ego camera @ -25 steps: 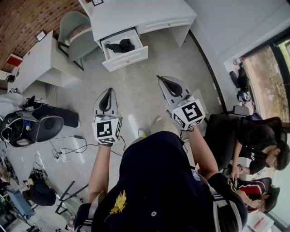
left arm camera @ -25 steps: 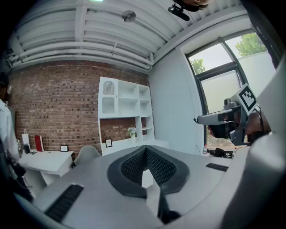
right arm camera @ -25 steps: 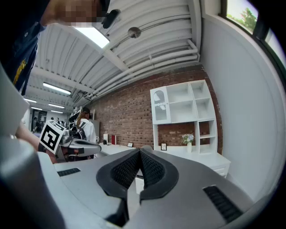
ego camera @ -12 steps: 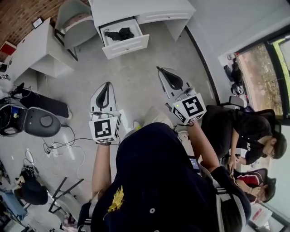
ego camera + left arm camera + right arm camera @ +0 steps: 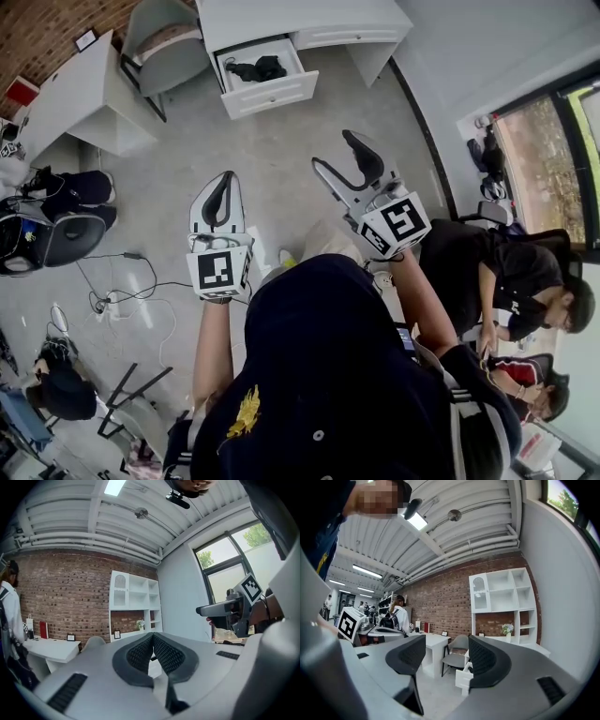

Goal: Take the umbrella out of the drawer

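While I stand well apart from the white desk (image 5: pixel 300 23), a wide part of the grey floor (image 5: pixel 281 141) lies between me and it in the head view. The desk's drawer (image 5: pixel 274 95) is pulled out, and a grey chair (image 5: pixel 159 47) stands just beside it. The umbrella (image 5: pixel 258 68) lies inside the drawer as a dark, folded bundle; it is too small here for me to tell its handle from its strap.

Both tools point level toward the desk and hold nothing. The left gripper (image 5: pixel 226 176) has its jaws pressed together, as its own view confirms (image 5: pixel 152 635). The right gripper (image 5: pixel 332 148) is opening its jaws, and in its own view (image 5: pixel 446 639) only the far drawer shows in the gap.

I judge that the step in hand is the approach. To do it well, I think I should bring the right gripper over the drawer with the jaws fully spread, tilt it down, and close on the thick middle of the bundle, not on loose fabric. The left gripper may steady the drawer front, I believe.
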A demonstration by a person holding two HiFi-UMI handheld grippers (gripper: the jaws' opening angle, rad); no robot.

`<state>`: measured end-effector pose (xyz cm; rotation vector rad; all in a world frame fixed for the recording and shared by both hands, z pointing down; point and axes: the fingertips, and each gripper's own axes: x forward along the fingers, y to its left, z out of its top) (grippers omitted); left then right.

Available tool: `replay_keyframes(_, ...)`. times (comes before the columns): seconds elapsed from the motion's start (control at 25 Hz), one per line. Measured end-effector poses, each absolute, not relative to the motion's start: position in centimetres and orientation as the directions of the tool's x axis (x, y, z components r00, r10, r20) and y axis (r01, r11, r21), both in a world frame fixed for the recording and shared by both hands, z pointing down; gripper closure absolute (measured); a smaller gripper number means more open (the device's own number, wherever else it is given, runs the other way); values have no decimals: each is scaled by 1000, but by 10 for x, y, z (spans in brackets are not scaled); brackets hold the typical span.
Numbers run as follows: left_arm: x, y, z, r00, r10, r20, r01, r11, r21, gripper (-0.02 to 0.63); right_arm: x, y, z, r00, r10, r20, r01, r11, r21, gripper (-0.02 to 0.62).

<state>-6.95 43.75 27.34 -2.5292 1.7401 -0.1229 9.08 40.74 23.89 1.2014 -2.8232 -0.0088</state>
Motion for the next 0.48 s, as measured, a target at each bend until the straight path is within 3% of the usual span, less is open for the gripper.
replay_keyframes(0.48,-79,418,278,329,-943,42,-941,-331,-67,584,95,393,243,-698,-710,91,-710,703,47,272)
